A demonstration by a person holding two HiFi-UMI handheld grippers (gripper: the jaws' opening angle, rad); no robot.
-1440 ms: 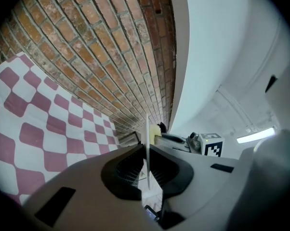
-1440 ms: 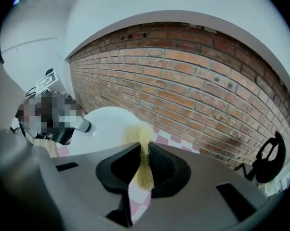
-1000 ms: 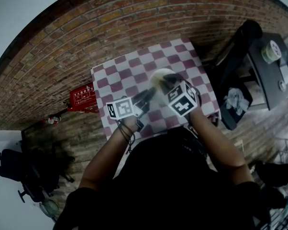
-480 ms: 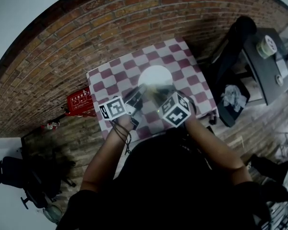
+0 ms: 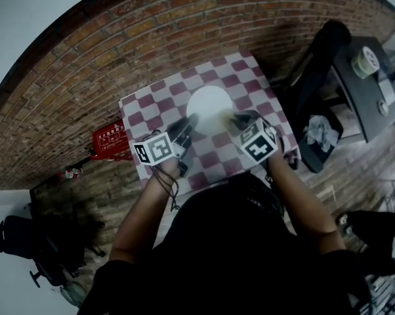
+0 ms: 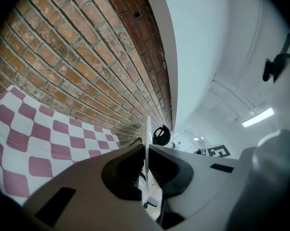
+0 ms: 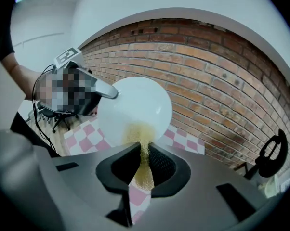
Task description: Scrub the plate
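The left gripper is all but closed. Its dark pads pinch the rim of a round, white, glazed plate, which shows edge-on there as a thin upright blade running out from between the jaws. From the head view, this gripper holds the plate by its near-left edge, lifted clear of the surface below. The right gripper is clamped on a thin, mustard-yellow, fibrous scouring pad. The pad's far tip meets the lower part of the plate's face just ahead of the jaws, though how firmly it presses I cannot tell. Seen from above, this gripper sits at the plate's near-right edge. The plate should be stiff, fairly light, slick and breakable. A pinch on the rim is the only practical hold, and hard strokes far from that pinch would probably lever the plate loose. Under both grippers lies a red-and-white chequered tablecloth, and beyond it stands a brick wall.
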